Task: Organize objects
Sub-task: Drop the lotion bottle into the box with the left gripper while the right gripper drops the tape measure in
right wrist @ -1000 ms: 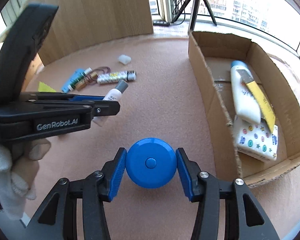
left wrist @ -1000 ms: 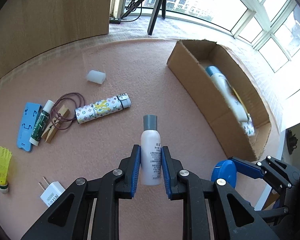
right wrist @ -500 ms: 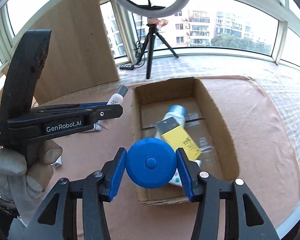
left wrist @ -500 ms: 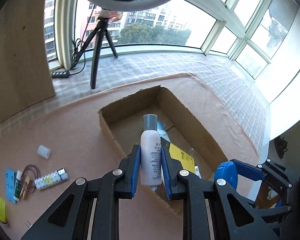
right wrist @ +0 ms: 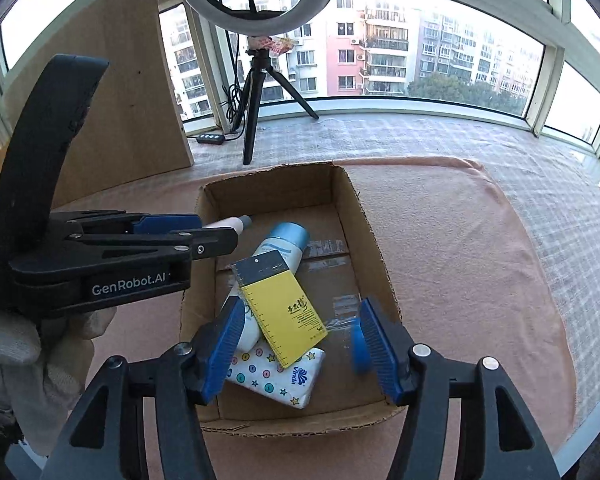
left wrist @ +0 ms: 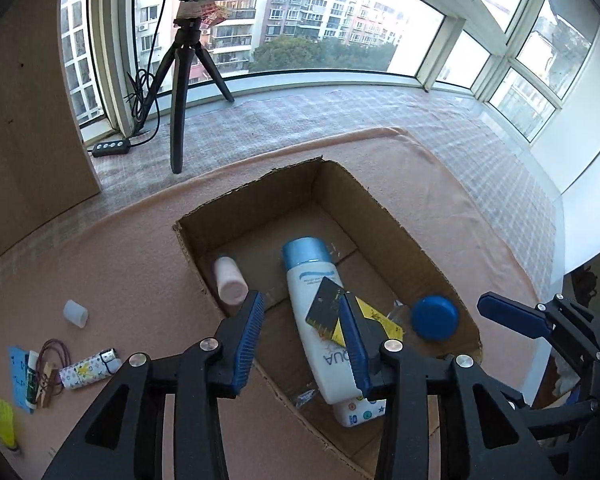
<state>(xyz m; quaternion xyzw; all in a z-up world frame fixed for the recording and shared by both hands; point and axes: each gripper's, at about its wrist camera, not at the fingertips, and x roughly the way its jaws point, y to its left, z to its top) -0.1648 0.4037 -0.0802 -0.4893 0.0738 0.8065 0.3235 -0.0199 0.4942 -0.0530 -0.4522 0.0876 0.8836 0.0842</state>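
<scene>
Both tongs open over the cardboard box [left wrist: 428, 248].

The left tongs [left wrist: 302, 336] and right tongs [right wrist: 302, 344] have their jaws opening, nothing pressed between either pair. The small white bottle [left wrist: 230, 282] lies inside the box by its left wall; the blue round case [left wrist: 435, 317] sits near the right wall, blurred in the right wrist view. A large white bottle [left wrist: 320, 320], a yellow card [right wrist: 280, 304] and a tissue pack [right wrist: 276, 376] also lie inside.
</scene>
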